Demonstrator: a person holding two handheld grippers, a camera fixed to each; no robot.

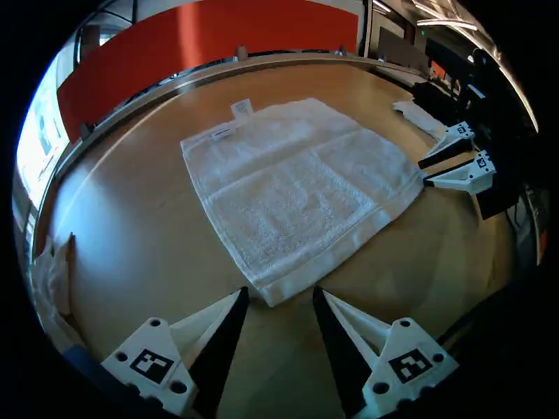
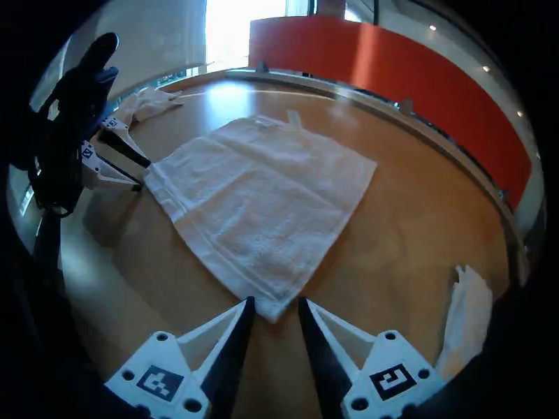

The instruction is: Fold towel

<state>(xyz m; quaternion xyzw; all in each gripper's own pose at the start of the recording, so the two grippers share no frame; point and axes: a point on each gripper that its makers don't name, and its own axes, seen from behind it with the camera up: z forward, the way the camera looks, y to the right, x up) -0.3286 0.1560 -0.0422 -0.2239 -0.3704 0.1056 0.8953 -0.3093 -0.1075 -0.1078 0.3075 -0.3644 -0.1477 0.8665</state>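
A white towel [image 1: 300, 188] [image 2: 258, 202] lies spread flat on the wooden table [image 1: 140, 230], with a small tag at its far edge. My left gripper [image 1: 279, 293] is open, and the nearest towel corner lies right at the gap between its fingertips. My right gripper [image 2: 276, 302] is open too, with another towel corner just inside its gap. In the left gripper view the right gripper [image 1: 422, 174] sits at the towel's right corner. The right gripper view has the left gripper [image 2: 145, 176] at the towel's left corner, with a dark-gloved hand behind it.
Other white cloths lie near the table's edges [image 1: 419, 115] [image 1: 49, 279] [image 2: 147, 101] [image 2: 465, 314]. An orange partition [image 1: 209, 35] [image 2: 391, 70] runs behind the table's raised far rim. Bare wood surrounds the towel.
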